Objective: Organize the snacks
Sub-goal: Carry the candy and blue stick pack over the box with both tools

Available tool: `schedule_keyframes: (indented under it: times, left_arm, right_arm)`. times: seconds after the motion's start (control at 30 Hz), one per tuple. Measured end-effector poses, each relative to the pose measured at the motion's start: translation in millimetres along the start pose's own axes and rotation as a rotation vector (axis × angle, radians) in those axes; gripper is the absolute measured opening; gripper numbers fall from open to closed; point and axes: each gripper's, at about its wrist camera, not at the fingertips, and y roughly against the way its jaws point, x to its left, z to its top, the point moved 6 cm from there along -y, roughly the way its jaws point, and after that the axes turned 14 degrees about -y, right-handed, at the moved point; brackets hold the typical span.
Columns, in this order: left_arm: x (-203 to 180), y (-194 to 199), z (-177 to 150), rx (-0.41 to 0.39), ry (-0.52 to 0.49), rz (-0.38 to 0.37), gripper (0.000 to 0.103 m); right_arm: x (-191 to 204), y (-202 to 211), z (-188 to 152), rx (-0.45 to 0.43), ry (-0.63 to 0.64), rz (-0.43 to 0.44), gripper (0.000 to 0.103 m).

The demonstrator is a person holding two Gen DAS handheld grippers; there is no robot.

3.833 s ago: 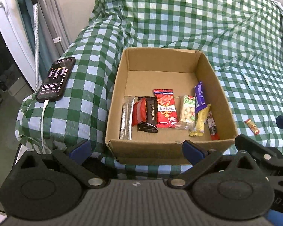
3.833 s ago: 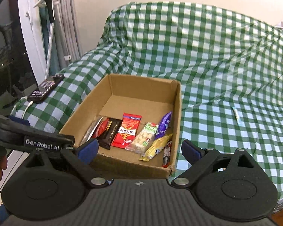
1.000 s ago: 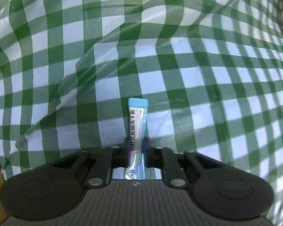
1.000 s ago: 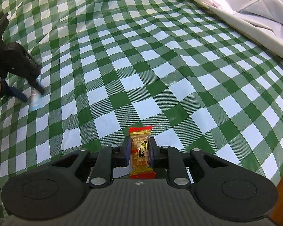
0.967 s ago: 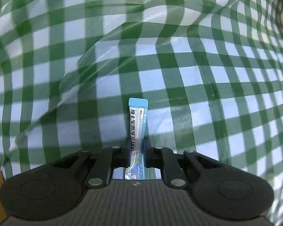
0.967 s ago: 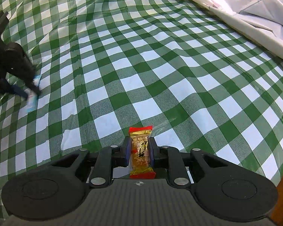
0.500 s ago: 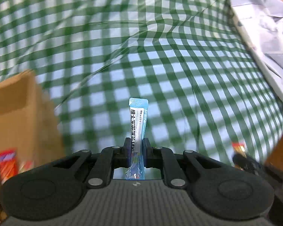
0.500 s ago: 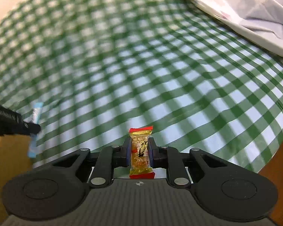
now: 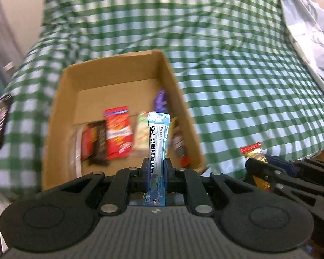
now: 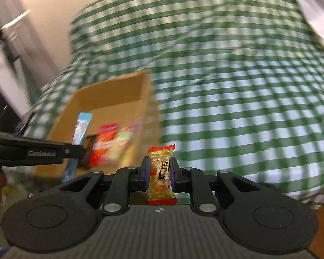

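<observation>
Peeking into the cardboard box (image 9: pixel 54 116) on the checked cloth (image 9: pixel 237 69), only left view shows its snack row | left gripper (image 9: pixel 156 166) angled down over it, clamping blue stick packet (image 9: pixel 157 138) | right gripper (image 10: pixel 161 169) beside, pinching yellow candy (image 10: pixel 161 172)

Open box (image 9: pixel 60 112) rear bare (front row of snacks (image 9: pixel 118 133))

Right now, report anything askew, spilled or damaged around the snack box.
Nothing stands out. The snacks lie in a row inside the cardboard box, none spilled. The blue sachet and the yellow candy are each clamped upright in a gripper. Motion blur hides fine damage.
</observation>
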Motion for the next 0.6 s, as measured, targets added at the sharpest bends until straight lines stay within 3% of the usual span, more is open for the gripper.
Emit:
schedule_keyframes:
  times: [0.23, 0.6]
  left_arm:
    - [35, 34, -42, -0.034, 0.083, 0.034, 0.013]
    - [52, 43, -59, -0.038, 0.122, 0.068, 0.013]
  right_arm:
    - [60, 14, -34, 0.005, 0.147, 0.027, 0.019]
    - [86, 33, -51, -0.018, 0.24, -0.002, 0.019]
